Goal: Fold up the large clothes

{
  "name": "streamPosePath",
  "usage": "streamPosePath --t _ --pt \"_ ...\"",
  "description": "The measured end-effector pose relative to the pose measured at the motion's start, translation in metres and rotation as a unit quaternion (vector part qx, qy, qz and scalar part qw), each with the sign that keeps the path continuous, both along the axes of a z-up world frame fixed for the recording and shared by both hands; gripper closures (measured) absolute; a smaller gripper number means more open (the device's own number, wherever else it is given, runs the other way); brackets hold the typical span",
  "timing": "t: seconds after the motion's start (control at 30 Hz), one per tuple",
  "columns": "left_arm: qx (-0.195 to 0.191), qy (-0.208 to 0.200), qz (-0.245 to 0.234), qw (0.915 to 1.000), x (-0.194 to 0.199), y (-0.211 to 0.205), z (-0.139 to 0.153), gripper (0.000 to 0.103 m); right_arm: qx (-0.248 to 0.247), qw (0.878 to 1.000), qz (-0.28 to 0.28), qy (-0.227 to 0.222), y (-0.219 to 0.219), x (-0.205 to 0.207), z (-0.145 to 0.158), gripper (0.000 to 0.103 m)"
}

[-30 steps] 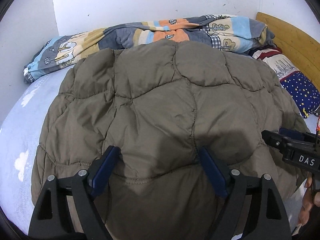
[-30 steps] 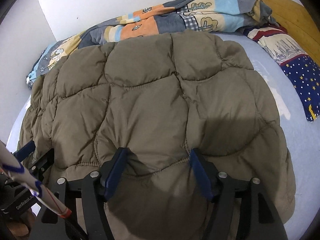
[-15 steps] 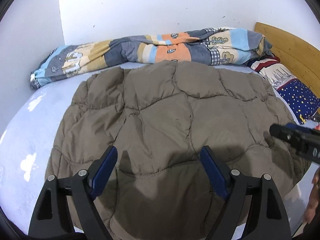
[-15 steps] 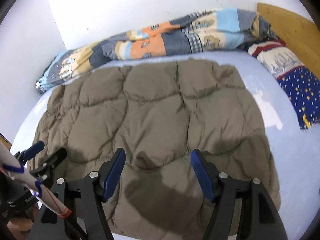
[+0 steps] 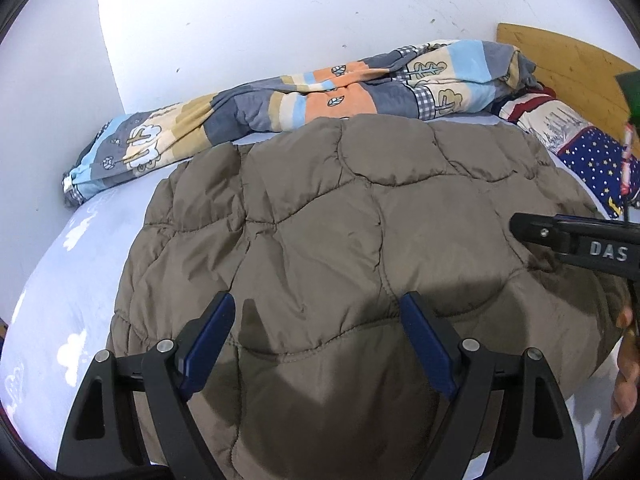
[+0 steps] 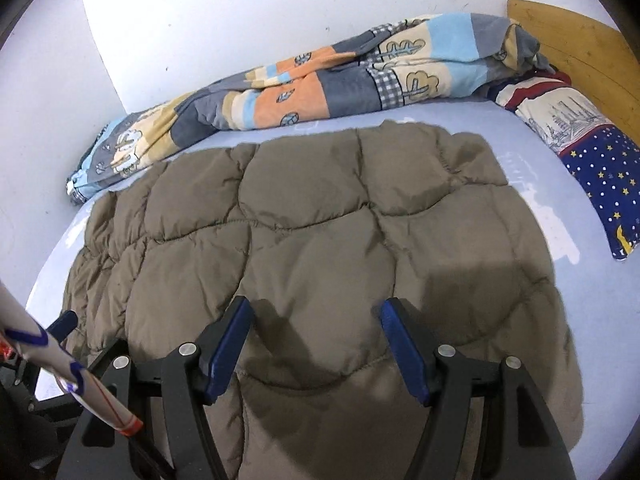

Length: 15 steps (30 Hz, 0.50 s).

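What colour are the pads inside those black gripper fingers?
Dark blue. The pads line the inner faces of the black fingers, clearest in the right wrist view.

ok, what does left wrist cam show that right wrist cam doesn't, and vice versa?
Only the left wrist view: the right gripper entering from the right edge, side-on with "DAS" printed on it, and bare fingers behind it.

Only the right wrist view: the left gripper low at the left edge, and a white tube with blue markings crossing in front of it.

Both: the olive-brown quilted puffer garment spread flat on the pale blue bed sheet, a patchwork duvet bunched along the wall, a star-print pillow, a wooden headboard. Each camera's own jaws stand open above the garment.
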<state>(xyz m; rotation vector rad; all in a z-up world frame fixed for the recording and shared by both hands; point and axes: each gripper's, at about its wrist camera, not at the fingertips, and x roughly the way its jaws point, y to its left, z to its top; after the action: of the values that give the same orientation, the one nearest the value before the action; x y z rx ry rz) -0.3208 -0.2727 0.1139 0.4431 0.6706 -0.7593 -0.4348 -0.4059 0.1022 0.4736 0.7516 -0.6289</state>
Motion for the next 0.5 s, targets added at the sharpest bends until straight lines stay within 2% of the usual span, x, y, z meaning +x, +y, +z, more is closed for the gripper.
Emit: streamPosePath --t 0.5 --pt "0.005 -0.001 -0.002 1.0000 -0.0007 -0.0008 -0.0027 0.019 -0.008 1.000 0.003 0.020 -0.0023 0.0089 -0.0096 0.027"
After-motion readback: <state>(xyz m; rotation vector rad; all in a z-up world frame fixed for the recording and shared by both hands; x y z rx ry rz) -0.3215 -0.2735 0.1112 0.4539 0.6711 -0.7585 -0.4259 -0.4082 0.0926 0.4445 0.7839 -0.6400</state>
